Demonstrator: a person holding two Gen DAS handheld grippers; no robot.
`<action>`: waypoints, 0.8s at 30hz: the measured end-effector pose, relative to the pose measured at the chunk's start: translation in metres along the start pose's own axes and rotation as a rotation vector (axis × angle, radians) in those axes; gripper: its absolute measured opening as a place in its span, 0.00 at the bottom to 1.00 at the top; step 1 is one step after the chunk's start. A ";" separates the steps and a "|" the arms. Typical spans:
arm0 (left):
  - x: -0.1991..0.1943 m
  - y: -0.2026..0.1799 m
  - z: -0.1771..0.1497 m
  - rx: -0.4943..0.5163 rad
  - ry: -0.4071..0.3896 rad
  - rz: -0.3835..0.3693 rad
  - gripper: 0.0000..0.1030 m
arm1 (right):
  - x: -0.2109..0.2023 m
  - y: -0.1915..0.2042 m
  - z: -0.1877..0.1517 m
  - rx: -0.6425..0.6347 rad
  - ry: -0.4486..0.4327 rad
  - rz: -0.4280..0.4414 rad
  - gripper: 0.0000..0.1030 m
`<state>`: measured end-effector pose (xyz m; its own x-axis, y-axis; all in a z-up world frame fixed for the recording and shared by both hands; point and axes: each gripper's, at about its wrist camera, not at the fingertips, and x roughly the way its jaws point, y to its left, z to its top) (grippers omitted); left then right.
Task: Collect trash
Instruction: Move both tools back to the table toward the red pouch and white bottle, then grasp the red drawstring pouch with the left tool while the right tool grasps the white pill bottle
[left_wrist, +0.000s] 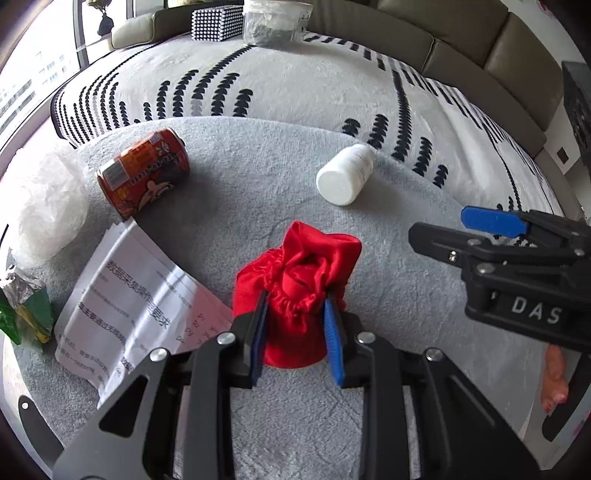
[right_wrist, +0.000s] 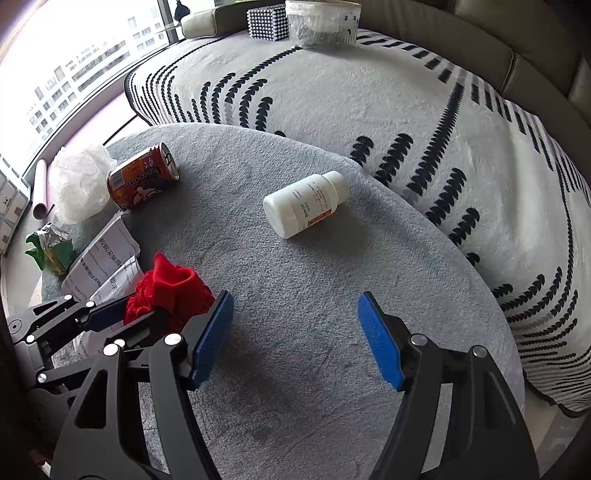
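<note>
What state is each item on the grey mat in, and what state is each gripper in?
Red pouch: upright, neck gathered, pinched between the left jaws.
Can: lying on its side.
White bottle: lying on its side, cap on.
Papers: lying flat, stacked.
Green wrapper: crumpled, torn open.
Plastic bag: crumpled.
Left gripper: shut on the pouch.
Right gripper: open, empty.

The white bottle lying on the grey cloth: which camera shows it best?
The right wrist view. There the white bottle lies side-on, so its printed label and cap show. In the left wrist view the white bottle points its flat base at the camera, and the label is barely visible.
</note>
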<state>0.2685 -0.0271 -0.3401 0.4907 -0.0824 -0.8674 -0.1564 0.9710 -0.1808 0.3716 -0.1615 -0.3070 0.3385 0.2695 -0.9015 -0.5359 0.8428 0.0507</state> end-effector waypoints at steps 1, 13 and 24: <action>-0.003 0.001 0.002 -0.002 -0.009 0.003 0.27 | 0.000 0.001 0.001 0.000 -0.002 0.000 0.66; -0.008 0.016 0.052 0.040 -0.098 0.007 0.27 | 0.016 0.009 0.043 0.051 -0.052 -0.006 0.66; 0.031 0.031 0.104 0.180 -0.116 -0.022 0.27 | 0.064 0.000 0.067 0.257 -0.040 -0.054 0.66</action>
<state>0.3678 0.0241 -0.3248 0.5897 -0.0874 -0.8029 0.0054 0.9945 -0.1043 0.4455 -0.1134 -0.3359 0.3943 0.2348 -0.8885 -0.3042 0.9457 0.1149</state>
